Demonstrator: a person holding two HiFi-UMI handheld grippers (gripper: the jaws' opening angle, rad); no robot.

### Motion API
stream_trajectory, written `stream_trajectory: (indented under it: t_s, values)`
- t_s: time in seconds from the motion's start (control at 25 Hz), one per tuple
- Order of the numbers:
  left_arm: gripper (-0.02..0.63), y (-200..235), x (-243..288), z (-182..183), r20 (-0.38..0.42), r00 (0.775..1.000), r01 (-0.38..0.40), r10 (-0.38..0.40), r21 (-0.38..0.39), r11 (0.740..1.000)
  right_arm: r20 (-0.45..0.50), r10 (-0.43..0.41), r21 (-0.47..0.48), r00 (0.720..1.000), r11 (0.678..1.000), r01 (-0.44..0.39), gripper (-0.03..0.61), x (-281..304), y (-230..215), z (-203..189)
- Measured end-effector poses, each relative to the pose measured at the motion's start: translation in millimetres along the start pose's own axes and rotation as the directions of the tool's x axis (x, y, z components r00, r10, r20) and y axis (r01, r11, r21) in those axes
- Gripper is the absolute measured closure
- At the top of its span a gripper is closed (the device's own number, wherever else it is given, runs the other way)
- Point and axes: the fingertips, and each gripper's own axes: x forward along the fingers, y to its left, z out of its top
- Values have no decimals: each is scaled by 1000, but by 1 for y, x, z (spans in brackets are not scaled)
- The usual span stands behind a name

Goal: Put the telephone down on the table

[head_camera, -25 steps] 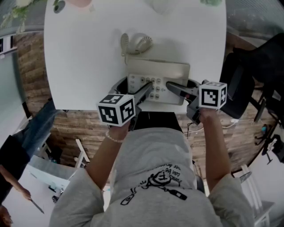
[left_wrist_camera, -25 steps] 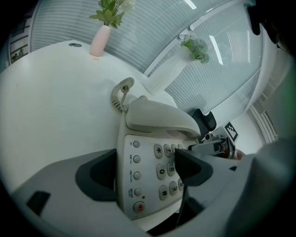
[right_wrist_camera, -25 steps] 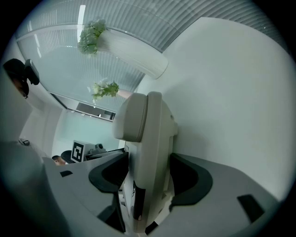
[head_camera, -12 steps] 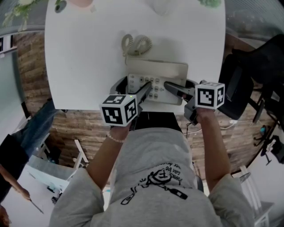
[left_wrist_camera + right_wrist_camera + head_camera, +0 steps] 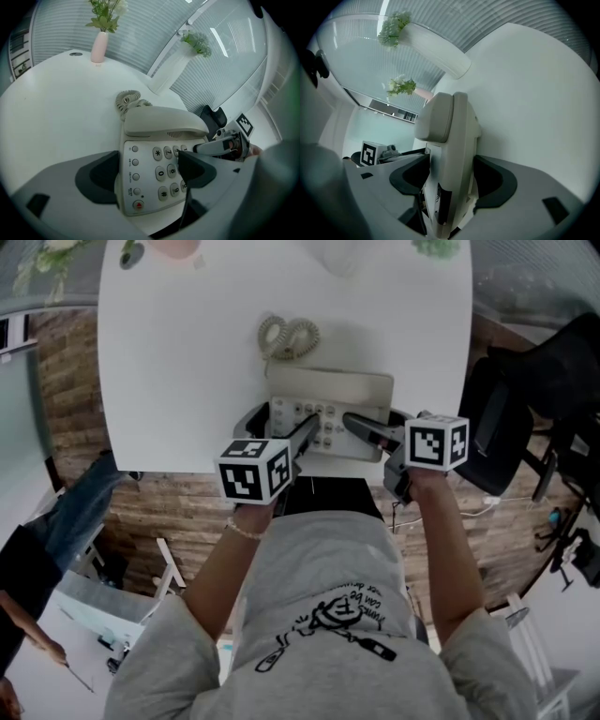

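A beige push-button telephone (image 5: 330, 399) with its handset (image 5: 330, 383) on the cradle is at the near edge of the white table (image 5: 187, 352). Its coiled cord (image 5: 288, 336) lies on the table behind it. My left gripper (image 5: 305, 430) holds the keypad side (image 5: 159, 140), one jaw at the phone's left edge and one over the keys. My right gripper (image 5: 361, 426) clamps the phone's right side, which shows edge-on (image 5: 452, 154) between the jaws. I cannot tell whether the base rests on the table.
A pink vase (image 5: 99, 47) with a plant and a white vase (image 5: 171, 75) with greenery stand at the table's far edge. A black office chair (image 5: 525, 418) is right of the table. Another person (image 5: 28, 587) stands at lower left on the wood floor.
Both grippers and the telephone have shifted slightly, the right one to the left. The cord has bunched into two coils behind the phone.
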Motion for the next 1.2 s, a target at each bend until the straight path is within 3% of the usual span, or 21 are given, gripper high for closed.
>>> stream_trajectory:
  t_s: [0.44, 0.76, 0.8, 0.88, 1.0, 1.2]
  values:
    - [224, -6, -12, 9, 25, 1000, -1, 0, 54, 999, 56, -74, -23, 996, 997, 76, 279, -11, 1, 4]
    - [225, -28, -39, 30, 95, 993, 55, -66, 110, 992, 190, -181, -187, 965, 958, 217, 299, -53, 9, 18]
    - [238, -34, -44, 33, 105, 990, 76, -90, 130, 989, 218, -187, -209, 958, 950, 233, 311, -61, 14, 22]
    - [337, -48, -55, 41, 133, 981, 117, -141, 169, 979, 267, -170, -242, 949, 941, 237, 334, -73, 27, 29]
    - [365, -63, -71, 56, 185, 968, 127, -170, 225, 966, 322, -120, -295, 939, 930, 220, 379, -85, 53, 39]
    - [448, -96, -106, 78, 263, 935, 156, -237, 294, 943, 418, -95, -453, 903, 840, 298, 442, -113, 105, 50]
